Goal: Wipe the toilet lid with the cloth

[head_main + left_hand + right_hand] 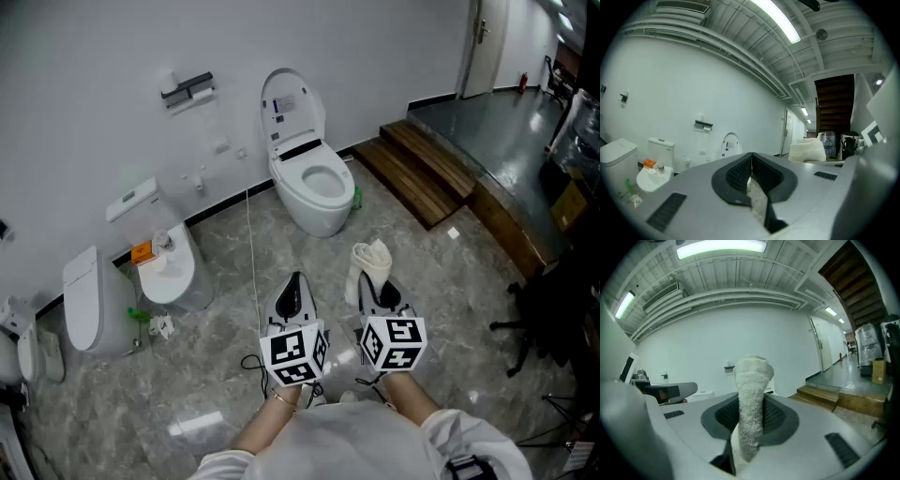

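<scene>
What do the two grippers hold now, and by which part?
The right gripper clamps the white cloth partway along, folded end protruding; left gripper, fingers together, holds nothing.

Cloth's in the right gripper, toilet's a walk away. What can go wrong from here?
1. The cloth stands tall out of the right gripper; it may flop or slip when pressed on the toilet lid.
2. The lid is raised upright; a hard push could rock it.
3. A thin line, possibly a cord, lies on the floor ahead: snag risk.
</scene>
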Motion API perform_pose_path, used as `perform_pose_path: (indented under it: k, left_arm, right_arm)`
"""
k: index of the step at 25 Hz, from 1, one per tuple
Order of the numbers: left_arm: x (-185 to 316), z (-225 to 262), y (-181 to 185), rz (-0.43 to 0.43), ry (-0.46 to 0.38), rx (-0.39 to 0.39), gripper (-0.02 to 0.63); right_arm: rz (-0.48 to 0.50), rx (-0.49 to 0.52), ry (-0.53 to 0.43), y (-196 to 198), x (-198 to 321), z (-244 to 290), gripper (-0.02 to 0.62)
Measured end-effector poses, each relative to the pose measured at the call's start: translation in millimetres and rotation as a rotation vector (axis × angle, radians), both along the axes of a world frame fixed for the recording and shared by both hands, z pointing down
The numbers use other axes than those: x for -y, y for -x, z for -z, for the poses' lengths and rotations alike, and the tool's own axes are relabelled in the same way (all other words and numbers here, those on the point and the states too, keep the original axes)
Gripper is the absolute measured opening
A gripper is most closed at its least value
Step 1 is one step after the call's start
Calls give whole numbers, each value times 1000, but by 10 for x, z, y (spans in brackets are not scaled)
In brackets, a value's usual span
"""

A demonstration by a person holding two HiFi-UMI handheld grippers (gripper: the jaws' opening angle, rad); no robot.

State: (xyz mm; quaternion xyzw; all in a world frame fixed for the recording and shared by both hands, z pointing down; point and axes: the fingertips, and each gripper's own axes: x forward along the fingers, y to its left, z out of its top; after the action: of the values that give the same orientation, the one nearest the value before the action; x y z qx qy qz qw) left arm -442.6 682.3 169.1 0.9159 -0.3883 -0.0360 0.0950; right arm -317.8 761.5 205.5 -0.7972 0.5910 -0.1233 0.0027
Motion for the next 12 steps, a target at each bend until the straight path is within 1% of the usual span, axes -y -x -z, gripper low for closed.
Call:
perform_pose_path:
  k: [6,12]
  left_arm:
    - [368,-162,57,5,19,9,15]
    - [734,-298,-184,-34,46,31,15]
  right_arm:
    - [-47,15,6,-127,266,-110,86]
    - [-116,51,21,-441,521,-244,86]
